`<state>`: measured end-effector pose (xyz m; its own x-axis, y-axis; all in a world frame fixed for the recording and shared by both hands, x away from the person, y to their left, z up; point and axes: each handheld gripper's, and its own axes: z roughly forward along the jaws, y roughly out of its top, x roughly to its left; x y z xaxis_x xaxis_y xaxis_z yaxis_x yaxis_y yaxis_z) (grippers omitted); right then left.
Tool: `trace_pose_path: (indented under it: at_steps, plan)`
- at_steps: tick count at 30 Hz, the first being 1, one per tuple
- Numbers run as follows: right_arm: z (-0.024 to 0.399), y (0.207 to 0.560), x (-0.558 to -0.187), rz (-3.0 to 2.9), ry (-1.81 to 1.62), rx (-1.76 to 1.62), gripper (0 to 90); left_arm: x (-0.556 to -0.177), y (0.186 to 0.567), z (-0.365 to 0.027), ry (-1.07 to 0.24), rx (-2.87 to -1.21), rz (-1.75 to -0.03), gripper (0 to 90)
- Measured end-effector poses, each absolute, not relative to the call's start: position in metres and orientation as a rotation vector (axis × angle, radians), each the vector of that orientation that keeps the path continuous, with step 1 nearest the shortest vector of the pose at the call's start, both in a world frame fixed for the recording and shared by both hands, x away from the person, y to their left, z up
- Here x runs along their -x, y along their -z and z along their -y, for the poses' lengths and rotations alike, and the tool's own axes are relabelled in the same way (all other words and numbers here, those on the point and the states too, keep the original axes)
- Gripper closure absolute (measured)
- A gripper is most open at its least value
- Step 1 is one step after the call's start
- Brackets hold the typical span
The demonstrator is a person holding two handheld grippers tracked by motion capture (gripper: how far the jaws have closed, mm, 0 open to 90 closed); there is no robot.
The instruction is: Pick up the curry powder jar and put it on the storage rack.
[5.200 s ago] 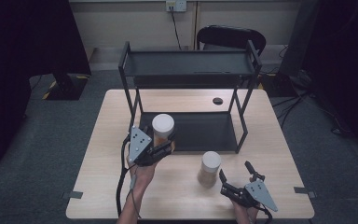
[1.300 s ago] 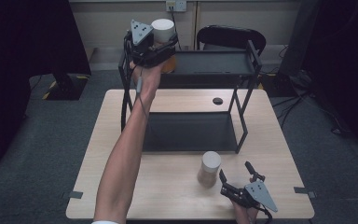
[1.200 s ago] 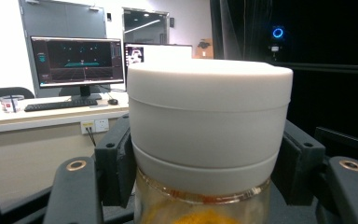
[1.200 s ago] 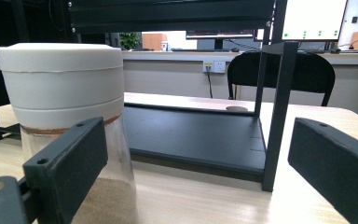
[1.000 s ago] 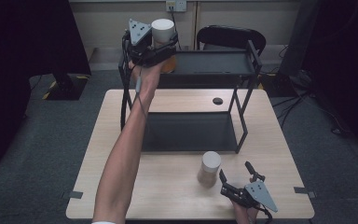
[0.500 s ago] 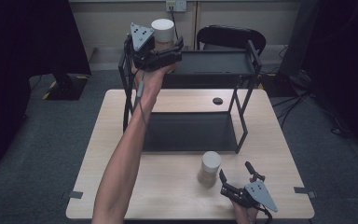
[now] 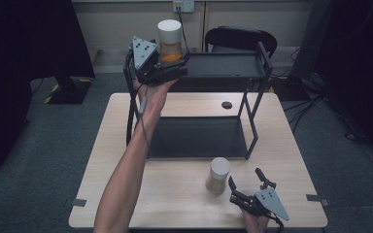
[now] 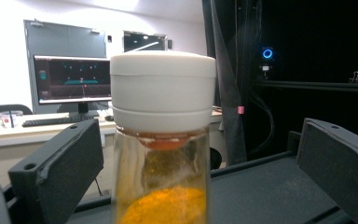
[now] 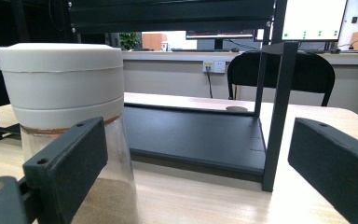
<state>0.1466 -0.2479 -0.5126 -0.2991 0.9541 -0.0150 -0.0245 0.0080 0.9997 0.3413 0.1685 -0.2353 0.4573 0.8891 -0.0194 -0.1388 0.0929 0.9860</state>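
You're reaching your left gripper way up toward the upper left of the high view, and its jaws have just been opening. In the left gripper view they're standing wide, w/ clear gaps on both sides of the orange spice jar, so that one's let go, not squeezed. The jar is sitting upright at the left end of the rack's top shelf, still between the jaws, prob bc you're dropping it off there and haven't backed out. Looks like the shelf is carrying it now, tho I can't see the jar's base touching.

Your right gripper is parked at the lower right of the high view, jaws spread, resting on the table and grabbing nothing. The tan spice jar is standing just beside it, near the front edge of the lower shelf. In the right gripper view it's at the far left of the frame, partly behind the left jaw, so imo you're keeping that hand lined up to pick it next.
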Motion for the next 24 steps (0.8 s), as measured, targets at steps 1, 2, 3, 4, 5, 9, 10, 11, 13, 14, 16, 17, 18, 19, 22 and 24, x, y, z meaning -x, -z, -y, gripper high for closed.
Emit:
trace_pose_path:
  at_steps: [1,2,3,4,5,9,10,11,13,14,16,17,18,19,22,24]
  plan:
    - [0.248,0.513,-0.147,-1.416,-1.431,-1.024,3.8,-0.339,0.237,-0.169,-0.888,-1.240,-0.775,0.0]
    - [0.248,0.513,-0.147,-1.416,-1.431,-1.024,3.8,-0.337,0.237,-0.170,-0.888,-1.240,-0.775,0.0]
    - [0.248,0.513,-0.147,-1.416,-1.431,-1.024,3.8,-0.335,0.238,-0.170,-0.887,-1.242,-0.772,0.0]
    - [0.248,0.513,-0.147,-1.416,-1.431,-1.024,3.8,-0.334,0.239,-0.171,-0.885,-1.245,-0.769,0.0]
    - [0.248,0.513,-0.147,-1.416,-1.430,-1.024,3.8,-0.332,0.240,-0.171,-0.887,-1.243,-0.767,0.0]
    - [0.248,0.513,-0.147,-1.416,-1.430,-1.025,3.8,-0.324,0.248,-0.172,-0.894,-1.241,-0.757,0.0]
    - [0.248,0.513,-0.147,-1.416,-1.430,-1.025,3.8,-0.323,0.250,-0.172,-0.891,-1.236,-0.758,0.0]
    - [0.248,0.513,-0.147,-1.415,-1.429,-1.025,3.8,-0.321,0.252,-0.172,-0.891,-1.235,-0.756,0.0]
    - [0.248,0.513,-0.147,-1.415,-1.429,-1.025,3.8,-0.318,0.255,-0.173,-0.885,-1.236,-0.754,0.0]
    - [0.248,0.513,-0.146,-1.415,-1.429,-1.025,3.8,-0.317,0.256,-0.174,-0.875,-1.239,-0.754,0.0]
    - [0.247,0.513,-0.146,-1.415,-1.429,-1.026,3.8,-0.312,0.260,-0.174,-0.863,-1.234,-0.749,0.0]
    - [0.247,0.513,-0.146,-1.414,-1.428,-1.026,3.8,-0.308,0.263,-0.174,-0.873,-1.232,-0.737,0.0]
    - [0.247,0.513,-0.146,-1.414,-1.428,-1.026,3.8,-0.305,0.266,-0.172,-0.882,-1.233,-0.731,0.0]
    - [0.247,0.513,-0.146,-1.414,-1.428,-1.026,3.8,-0.303,0.268,-0.172,-0.876,-1.234,-0.725,0.0]
    - [0.247,0.513,-0.146,-1.414,-1.428,-1.026,3.8,-0.296,0.275,-0.172,-0.861,-1.242,-0.709,0.0]
    - [0.247,0.513,-0.146,-1.414,-1.428,-1.026,3.8,-0.292,0.282,-0.173,-0.849,-1.233,-0.702,0.0]
